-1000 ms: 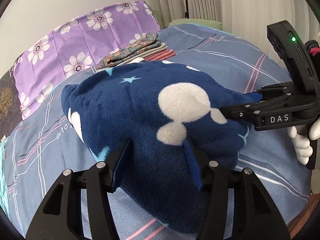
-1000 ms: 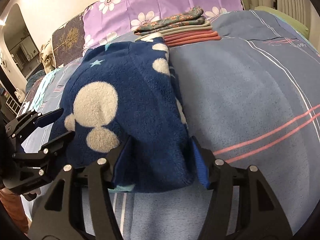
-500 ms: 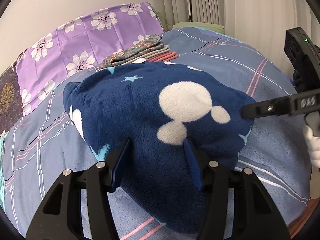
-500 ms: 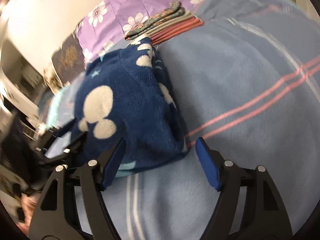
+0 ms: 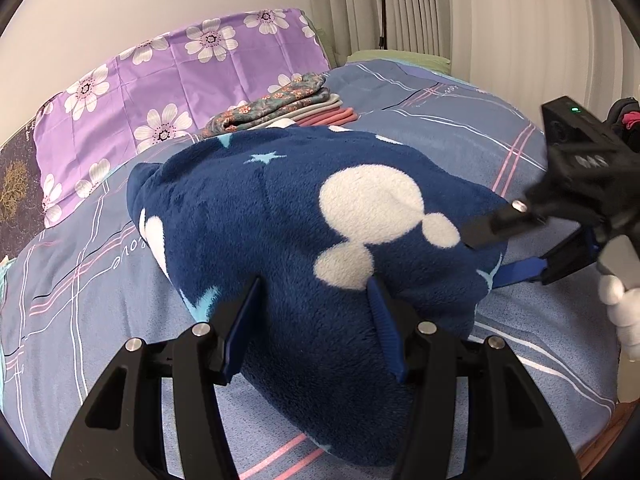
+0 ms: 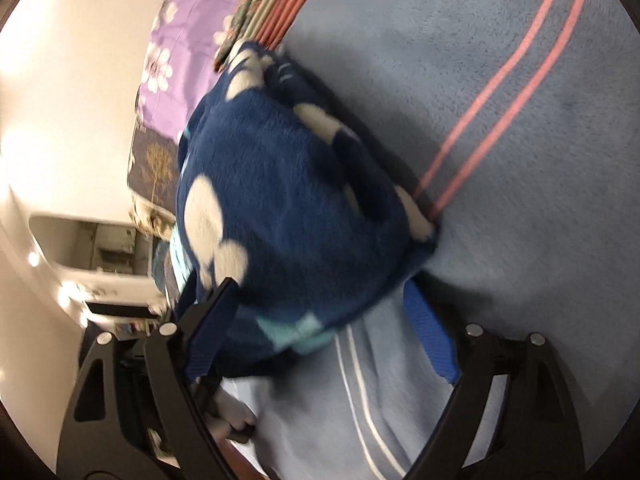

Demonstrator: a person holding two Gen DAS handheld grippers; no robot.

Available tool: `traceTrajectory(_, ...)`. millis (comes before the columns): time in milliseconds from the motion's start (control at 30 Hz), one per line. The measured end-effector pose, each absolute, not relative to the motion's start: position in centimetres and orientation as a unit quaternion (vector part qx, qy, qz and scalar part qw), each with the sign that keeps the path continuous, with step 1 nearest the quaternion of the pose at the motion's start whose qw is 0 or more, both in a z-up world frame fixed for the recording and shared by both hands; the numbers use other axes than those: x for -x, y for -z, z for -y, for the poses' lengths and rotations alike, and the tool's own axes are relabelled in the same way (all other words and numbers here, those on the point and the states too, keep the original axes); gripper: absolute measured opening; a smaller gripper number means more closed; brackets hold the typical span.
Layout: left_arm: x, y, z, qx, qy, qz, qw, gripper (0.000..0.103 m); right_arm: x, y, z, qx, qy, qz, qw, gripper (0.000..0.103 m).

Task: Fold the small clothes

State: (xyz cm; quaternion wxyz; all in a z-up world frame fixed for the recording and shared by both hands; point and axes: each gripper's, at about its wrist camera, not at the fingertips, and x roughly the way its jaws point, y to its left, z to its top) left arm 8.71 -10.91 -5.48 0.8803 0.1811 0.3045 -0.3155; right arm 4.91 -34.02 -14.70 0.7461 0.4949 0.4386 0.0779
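Folded navy fleece garment (image 5: pixel 304 240): left gripper (image 5: pixel 312 320) clamps near edge; right gripper (image 6: pixel 320 332) opening, withdraw clear without dragging fabric

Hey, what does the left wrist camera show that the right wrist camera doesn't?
Only the left wrist view shows the curtains, the right gripper from the side with its jaws opening around the garment's edge, and the gloved hand behind it. Only the right wrist view shows a blurred room opening at left. Both show the navy fleece garment with white blobs, the folded pile behind it, the purple flowered pillow and the blue striped blanket.
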Motion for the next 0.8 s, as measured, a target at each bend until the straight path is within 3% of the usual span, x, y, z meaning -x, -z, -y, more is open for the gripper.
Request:
traceTrajectory(267, -8.8, 5.4, 11.0, -0.172, 0.318, -0.303, 0.882, 0.055, -6.7, 14.7, 33.3, -0.51, -0.046, -0.42, 0.749, 0.101)
traceTrajectory(533, -9.2, 5.3, 10.4, -0.145, 0.333, -0.303, 0.881, 0.057, -7.1, 14.1, 31.7, -0.48, -0.018, -0.404, 0.778, 0.101)
traceTrajectory(600, -9.6, 4.7, 9.6, -0.107, 0.355, -0.308, 0.876, 0.062, -7.0, 14.1, 31.7, -0.477, -0.024, -0.403, 0.781, 0.101)
traceTrajectory(667, -11.1, 3.8, 7.8, -0.026, 0.394, -0.318, 0.862, 0.075, -7.6, 14.0, 31.6, -0.474, -0.031, -0.404, 0.782, 0.101)
traceTrajectory(800, -16.8, 2.8, 3.8, 0.083, 0.342, -0.32, 0.879, 0.084, -7.6, 14.2, 32.2, -0.467, -0.042, -0.406, 0.784, 0.101)
